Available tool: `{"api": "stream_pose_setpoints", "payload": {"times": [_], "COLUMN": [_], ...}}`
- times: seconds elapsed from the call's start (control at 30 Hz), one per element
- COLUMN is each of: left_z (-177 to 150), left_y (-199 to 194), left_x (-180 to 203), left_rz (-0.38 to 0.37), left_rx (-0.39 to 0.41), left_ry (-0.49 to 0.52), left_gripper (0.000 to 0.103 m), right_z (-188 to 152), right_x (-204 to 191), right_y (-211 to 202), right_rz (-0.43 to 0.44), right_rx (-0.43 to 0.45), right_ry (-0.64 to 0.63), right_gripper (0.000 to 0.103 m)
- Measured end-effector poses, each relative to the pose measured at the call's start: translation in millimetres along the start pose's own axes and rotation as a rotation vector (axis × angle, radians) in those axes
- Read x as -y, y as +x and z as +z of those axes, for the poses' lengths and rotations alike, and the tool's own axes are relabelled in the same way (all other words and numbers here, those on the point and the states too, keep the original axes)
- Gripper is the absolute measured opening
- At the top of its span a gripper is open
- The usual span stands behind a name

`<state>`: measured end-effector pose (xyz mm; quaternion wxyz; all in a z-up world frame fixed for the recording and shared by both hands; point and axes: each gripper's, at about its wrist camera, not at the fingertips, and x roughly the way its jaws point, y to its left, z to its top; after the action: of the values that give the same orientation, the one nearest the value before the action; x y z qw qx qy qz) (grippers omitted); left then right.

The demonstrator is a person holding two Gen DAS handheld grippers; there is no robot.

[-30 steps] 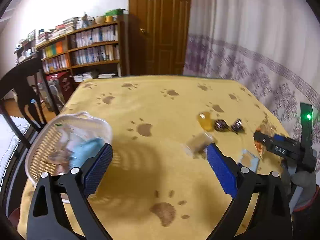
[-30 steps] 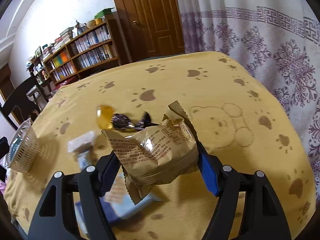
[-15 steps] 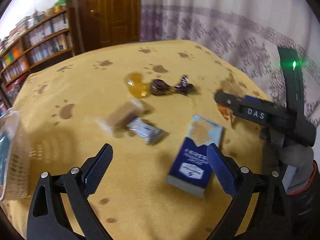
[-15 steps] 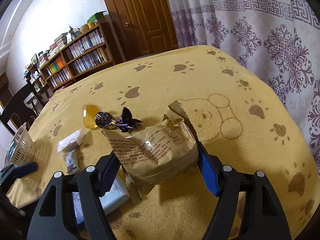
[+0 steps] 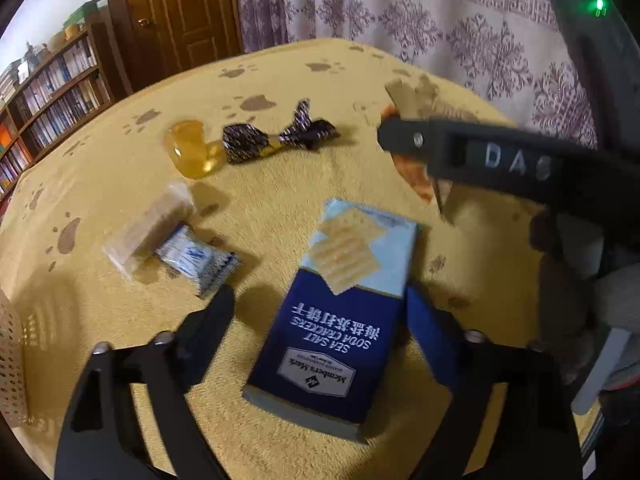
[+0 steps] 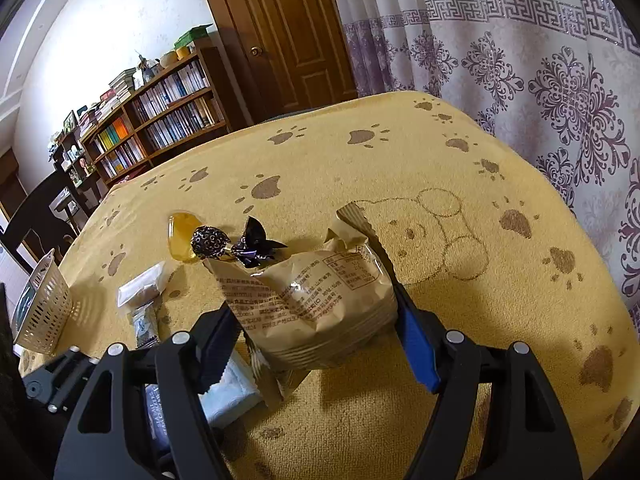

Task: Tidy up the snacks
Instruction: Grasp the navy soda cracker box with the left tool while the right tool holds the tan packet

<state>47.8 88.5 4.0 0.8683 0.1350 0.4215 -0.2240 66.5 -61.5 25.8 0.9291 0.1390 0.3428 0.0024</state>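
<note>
A blue soda cracker box (image 5: 332, 320) lies flat on the yellow paw-print cloth. My left gripper (image 5: 320, 320) is open and straddles it; the right finger is close to the box's side and the left finger stands apart. My right gripper (image 6: 316, 320) is shut on a tan snack packet (image 6: 316, 300), held just above the cloth. In the left wrist view that packet (image 5: 416, 96) sticks out behind the right gripper's black finger (image 5: 480, 156). A pale corner of the box (image 6: 228, 388) shows under the right gripper.
Loose on the cloth are a yellow jelly cup (image 5: 192, 152), a dark wrapped candy (image 5: 276, 140), a clear-wrapped beige bar (image 5: 148, 228) and a small blue-white packet (image 5: 196, 256). A white slotted basket (image 6: 44, 312) stands at the table's left edge. A curtain (image 6: 560, 100) hangs past the right edge.
My left gripper has swung right from the basket, away from it, and come down around the cracker box. The right gripper still holds the tan packet and has barely moved.
</note>
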Motion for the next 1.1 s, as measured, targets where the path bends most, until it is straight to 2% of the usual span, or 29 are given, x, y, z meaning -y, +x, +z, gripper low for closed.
{"api": "stream_pose_setpoints", "payload": {"times": [0.07, 0.13, 0.23, 0.57, 0.77, 1.1], "left_z": [-0.7, -1.4, -3.1, -11.0, -14.9, -15.9], "left_y": [-0.4, -2.3, -4.6, -26.8, -48.1, -87.5], "left_x": [2.6, 5.3, 7.3, -4.2, -17.1, -38.5], "left_rz": [0.007, -0.002, 0.001, 0.009, 0.045, 0.121], "left_rx": [0.014, 0.027, 0.039, 0.064, 0.085, 0.165], "left_ry": [0.013, 0.020, 0.019, -0.034, -0.064, -0.105], "left_gripper": [0.077, 0.063, 0.054, 0.051, 0.051, 0.051], "right_z": [0.0, -0.3, -0.5, -0.1, 0.1, 0.6], "right_x": [-1.6, -3.1, -5.1, -4.0, -5.5, -10.3], "right_y": [0.2, -0.2, -2.3, -4.3, -6.2, -12.9], "right_rz": [0.000, 0.000, 0.004, 0.010, 0.013, 0.031], "right_rx": [0.001, 0.003, 0.007, 0.014, 0.017, 0.029], "right_ry": [-0.010, -0.019, -0.024, -0.024, -0.026, -0.031], "right_gripper": [0.072, 0.072, 0.072, 0.072, 0.072, 0.072]}}
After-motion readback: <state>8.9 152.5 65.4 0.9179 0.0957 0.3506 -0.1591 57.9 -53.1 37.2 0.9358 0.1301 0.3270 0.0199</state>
